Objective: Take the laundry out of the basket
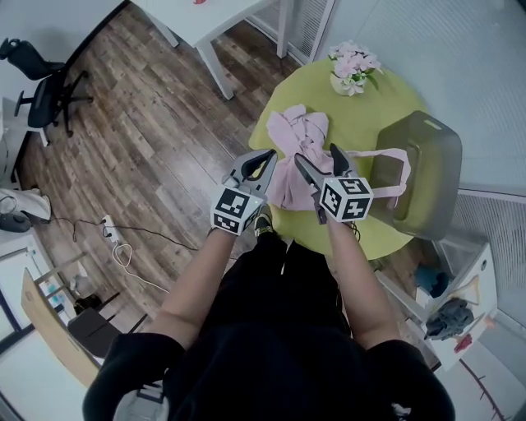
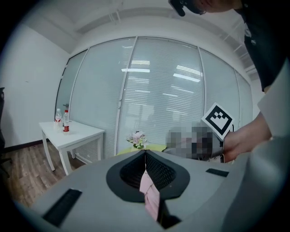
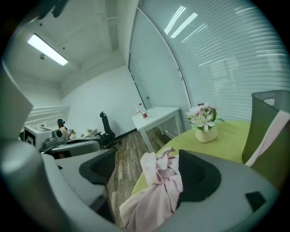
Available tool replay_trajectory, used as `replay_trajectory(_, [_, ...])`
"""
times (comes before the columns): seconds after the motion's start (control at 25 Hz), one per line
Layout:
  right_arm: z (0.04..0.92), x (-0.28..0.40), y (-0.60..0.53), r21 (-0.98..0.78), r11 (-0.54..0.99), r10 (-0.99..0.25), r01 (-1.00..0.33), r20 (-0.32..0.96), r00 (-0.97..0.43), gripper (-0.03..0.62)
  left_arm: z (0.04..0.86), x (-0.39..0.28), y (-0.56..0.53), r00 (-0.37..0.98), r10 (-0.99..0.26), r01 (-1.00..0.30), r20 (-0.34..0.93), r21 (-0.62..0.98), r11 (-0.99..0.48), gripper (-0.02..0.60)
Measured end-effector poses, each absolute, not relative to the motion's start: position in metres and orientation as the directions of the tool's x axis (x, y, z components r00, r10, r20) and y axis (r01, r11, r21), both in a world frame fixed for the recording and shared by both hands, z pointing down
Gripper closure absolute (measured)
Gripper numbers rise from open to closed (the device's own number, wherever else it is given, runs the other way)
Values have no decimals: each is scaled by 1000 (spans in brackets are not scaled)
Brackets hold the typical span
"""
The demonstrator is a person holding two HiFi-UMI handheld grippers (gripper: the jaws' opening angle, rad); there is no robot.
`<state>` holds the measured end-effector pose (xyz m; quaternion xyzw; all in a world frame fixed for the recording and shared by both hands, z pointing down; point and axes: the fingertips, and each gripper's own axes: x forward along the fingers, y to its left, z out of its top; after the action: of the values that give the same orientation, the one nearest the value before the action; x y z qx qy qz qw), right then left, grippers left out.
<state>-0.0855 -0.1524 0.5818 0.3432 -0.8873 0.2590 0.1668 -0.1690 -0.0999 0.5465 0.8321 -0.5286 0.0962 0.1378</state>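
Two grippers are hovering above the green tabletop. Your left gripper is clamping a thin fold of the pink garment, probably to draw it from the tipped basket at three o'clock; your right gripper is standing wide apart around the cloth.

The pink garment is thin, soft cloth, matt and creased. The basket is smooth olive-grey plastic with a dull sheen. The round table has a smooth, matt yellow-green top. The floor is brown wood-grain boards with a slight gloss. The white table looks smooth and matt.
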Motion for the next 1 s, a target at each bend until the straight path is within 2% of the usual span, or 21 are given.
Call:
replay_trajectory(0.28, [473,-80,-113,-148,778,-569,-611,247,-784,140,469,-153,-72,501,-844,-865,192,93,-493,571])
replay_trajectory(0.48, [415,-71,-85,-90,795,-588,-600,125,-799,158,422,-142,-52,546,-828,-838,126,68,-542,571])
replay_trajectory(0.52, [405,-68,-80,-75,794,-596,-604,102,-796,178,415,-140,-48,554,-824,-832,117,65,-551,571])
replay_trajectory(0.56, [395,-66,-76,-51,792,-604,-609,81,-793,236,407,-138,-45,562,-820,-827,107,62,-558,571])
replay_trajectory(0.64, [376,-63,-67,1,788,-615,-615,43,-788,460,390,-136,-39,574,-815,-819,79,59,-571,571])
replay_trajectory(0.68, [369,-63,-62,17,790,-613,-613,31,-789,517,382,-135,-37,578,-814,-816,59,62,-575,571])
replay_trajectory(0.8, [357,-66,-51,16,809,-588,-588,23,-809,571,367,-130,-32,589,-808,-807,16,73,-586,571])
replay_trajectory(1.0, [353,-69,-46,-3,828,-561,-561,29,-827,571,359,-124,-32,607,-794,-794,15,50,-606,571])
